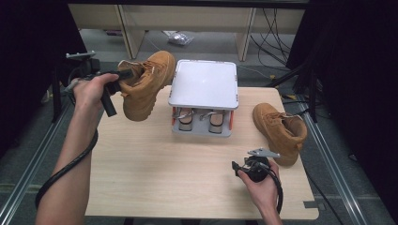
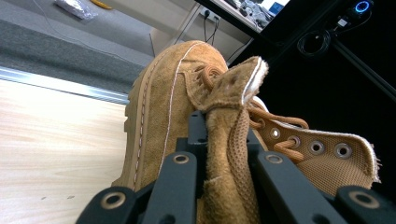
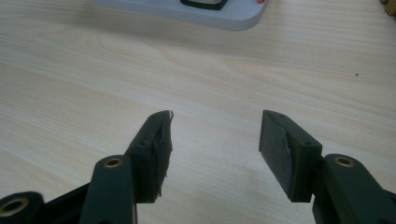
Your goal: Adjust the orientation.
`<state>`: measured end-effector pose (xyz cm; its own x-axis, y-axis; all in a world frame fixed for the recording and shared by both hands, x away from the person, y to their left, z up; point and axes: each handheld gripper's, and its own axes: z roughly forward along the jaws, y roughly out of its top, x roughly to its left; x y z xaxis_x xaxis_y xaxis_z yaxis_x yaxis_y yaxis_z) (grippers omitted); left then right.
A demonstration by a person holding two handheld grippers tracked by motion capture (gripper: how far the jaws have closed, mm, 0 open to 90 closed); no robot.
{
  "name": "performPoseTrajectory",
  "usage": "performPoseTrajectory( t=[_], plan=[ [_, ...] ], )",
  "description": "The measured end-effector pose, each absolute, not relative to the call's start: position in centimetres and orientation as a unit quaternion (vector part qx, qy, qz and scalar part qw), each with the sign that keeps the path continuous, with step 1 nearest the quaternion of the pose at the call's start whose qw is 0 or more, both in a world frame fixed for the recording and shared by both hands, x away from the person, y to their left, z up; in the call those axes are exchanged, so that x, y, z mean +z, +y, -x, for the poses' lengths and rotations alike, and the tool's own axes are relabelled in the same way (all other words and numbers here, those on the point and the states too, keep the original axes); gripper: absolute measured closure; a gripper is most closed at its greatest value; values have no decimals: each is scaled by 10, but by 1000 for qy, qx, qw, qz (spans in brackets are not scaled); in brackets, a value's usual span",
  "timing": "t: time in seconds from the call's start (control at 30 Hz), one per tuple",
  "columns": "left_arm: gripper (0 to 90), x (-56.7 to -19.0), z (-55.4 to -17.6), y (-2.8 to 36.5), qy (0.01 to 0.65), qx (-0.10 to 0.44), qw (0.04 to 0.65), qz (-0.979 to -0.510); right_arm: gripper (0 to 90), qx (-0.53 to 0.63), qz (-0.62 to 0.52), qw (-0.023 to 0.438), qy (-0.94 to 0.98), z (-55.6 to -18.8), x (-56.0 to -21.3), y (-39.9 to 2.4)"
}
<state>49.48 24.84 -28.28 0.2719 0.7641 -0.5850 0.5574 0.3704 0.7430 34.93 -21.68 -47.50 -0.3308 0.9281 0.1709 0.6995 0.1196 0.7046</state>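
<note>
Left gripper view: left gripper clamped on unbranded tan boot; right gripper apart.

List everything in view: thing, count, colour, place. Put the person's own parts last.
Held boot: one, tan, lifted over the table's far left corner, its tongue pinched in the left tool.
Second boot: one, tan, on the table's right side.
Shoe rack: one, white top, grey base, orange posts, far centre of the table.
Table: one, light wood.
Left tool: one, black, shut on the tongue.
Right tool: one, black, open over bare table.
Hands: two, one per tool.
</note>
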Motion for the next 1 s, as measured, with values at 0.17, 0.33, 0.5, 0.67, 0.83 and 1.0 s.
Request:
performPoseTrajectory(
  t=[0.17, 0.33, 0.5, 0.67, 0.83, 1.0],
  plan=[
    [817, -280, -498, 243, 596, 89, 573, -556, 447, 360, -551, 163, 735, -350, -475, -219],
    [817, -279, -501, 238, 594, 85, 575, -556, 448, 361, -553, 163, 733, -350, -475, -219],
    [817, -277, -503, 234, 593, 83, 578, -555, 447, 360, -555, 163, 732, -350, -474, -219],
    [817, -276, -505, 230, 591, 83, 577, -557, 447, 360, -559, 158, 730, -349, -474, -218],
    [816, -276, -508, 224, 595, 77, 577, -554, 448, 359, -554, 164, 734, -350, -474, -218],
    [816, -274, -511, 218, 594, 73, 580, -553, 447, 360, -557, 160, 731, -349, -474, -218]
  ],
)
